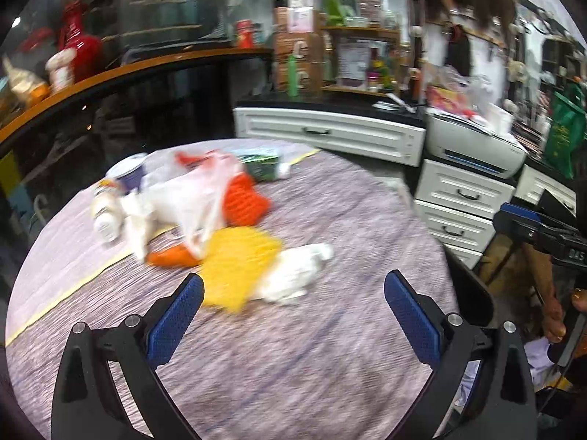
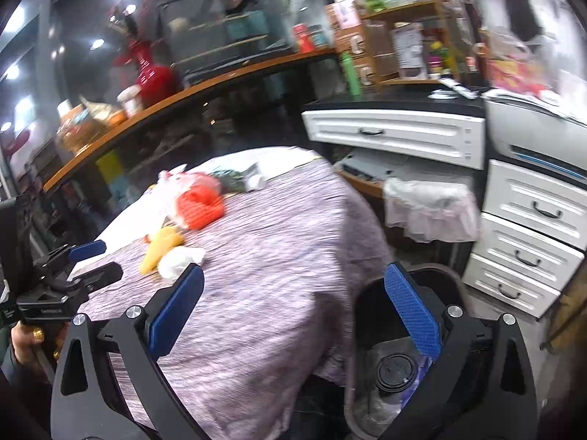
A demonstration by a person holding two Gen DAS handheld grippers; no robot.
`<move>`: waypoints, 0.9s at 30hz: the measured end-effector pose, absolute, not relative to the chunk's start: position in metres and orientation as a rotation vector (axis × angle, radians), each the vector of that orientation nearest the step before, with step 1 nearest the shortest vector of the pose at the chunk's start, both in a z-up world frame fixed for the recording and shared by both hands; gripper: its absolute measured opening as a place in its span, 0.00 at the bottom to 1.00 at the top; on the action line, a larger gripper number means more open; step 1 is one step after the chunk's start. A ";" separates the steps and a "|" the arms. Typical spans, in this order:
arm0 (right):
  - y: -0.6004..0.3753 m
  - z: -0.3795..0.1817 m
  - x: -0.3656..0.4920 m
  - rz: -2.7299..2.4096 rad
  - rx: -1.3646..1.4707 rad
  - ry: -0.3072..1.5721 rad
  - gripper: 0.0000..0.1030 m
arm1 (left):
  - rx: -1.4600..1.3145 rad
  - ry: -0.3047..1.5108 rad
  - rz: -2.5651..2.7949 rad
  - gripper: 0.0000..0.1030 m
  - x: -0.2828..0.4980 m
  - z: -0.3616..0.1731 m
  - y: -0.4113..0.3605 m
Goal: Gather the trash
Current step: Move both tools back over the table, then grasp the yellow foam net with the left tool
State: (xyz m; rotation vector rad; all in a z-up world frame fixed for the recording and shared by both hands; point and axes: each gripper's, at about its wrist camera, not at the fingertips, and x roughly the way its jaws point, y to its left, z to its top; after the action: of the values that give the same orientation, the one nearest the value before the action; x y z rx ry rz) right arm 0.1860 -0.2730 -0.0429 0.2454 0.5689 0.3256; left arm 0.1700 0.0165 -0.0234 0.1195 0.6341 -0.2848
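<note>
Trash lies in a loose heap on the cloth-covered counter (image 1: 330, 330), well ahead of both tools. The left tool (image 1: 293, 293) hovers over the cloth with its blue pads (image 1: 172, 322) wide apart and nothing between them; at about 12 o'clock, just beyond the tips, sit a crumpled white tissue (image 1: 297, 275) and a yellow wrapper (image 1: 238, 267), touching. Further out toward 11 o'clock are an orange mesh piece (image 1: 244, 198), a thin plastic bag (image 1: 190, 201) and a purple cup (image 1: 130, 176), all blurred. The right tool (image 2: 293, 286), likewise spread and empty, hangs off the counter's edge, above a dark bin (image 2: 367, 330) at 5 o'clock with a black cup lid (image 2: 396, 370) inside.
</note>
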 end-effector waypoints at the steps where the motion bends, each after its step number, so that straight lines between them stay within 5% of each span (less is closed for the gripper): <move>1: -0.264 -0.042 0.190 0.345 0.240 0.575 0.94 | 0.111 0.636 -0.275 0.95 0.171 -0.024 0.023; 16: -0.198 -0.038 0.221 0.420 0.160 0.625 0.94 | 0.122 0.745 -0.278 0.88 0.219 -0.048 0.054; 22: -0.194 -0.041 0.222 0.429 0.136 0.633 0.94 | 0.153 0.820 -0.275 0.66 0.239 -0.068 0.045; 27: -0.192 -0.042 0.223 0.453 0.117 0.638 0.94 | 0.062 0.835 -0.288 0.32 0.235 -0.069 0.057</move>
State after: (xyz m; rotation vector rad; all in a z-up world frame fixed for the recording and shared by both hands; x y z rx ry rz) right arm 0.2234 -0.1923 -0.0422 0.1166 0.6377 0.4532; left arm 0.2353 0.0570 -0.0692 0.0616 0.8346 -0.2879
